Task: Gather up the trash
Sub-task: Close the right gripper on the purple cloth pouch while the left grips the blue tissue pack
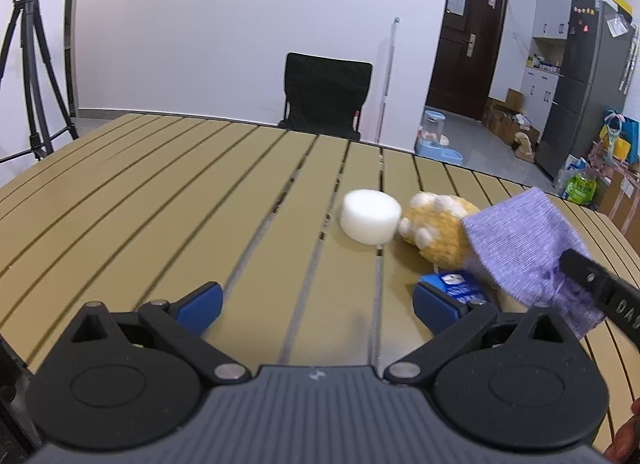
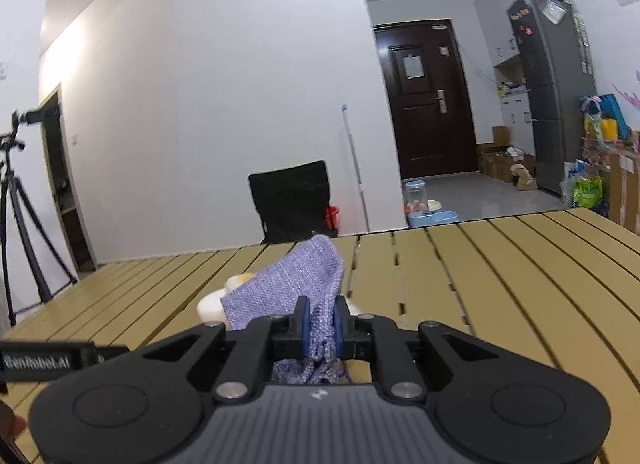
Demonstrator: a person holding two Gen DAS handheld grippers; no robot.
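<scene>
A purple knitted cloth is pinched in the right gripper, lifted above the slatted table beside a yellow plush toy (and a white foam puck). The left gripper gapes wide, holding nothing.

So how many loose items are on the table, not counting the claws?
4: white foam puck mid-table, yellow plush beside it, blue packet nearer, purple knit pouch in the right claw. Others may be hidden.
</scene>
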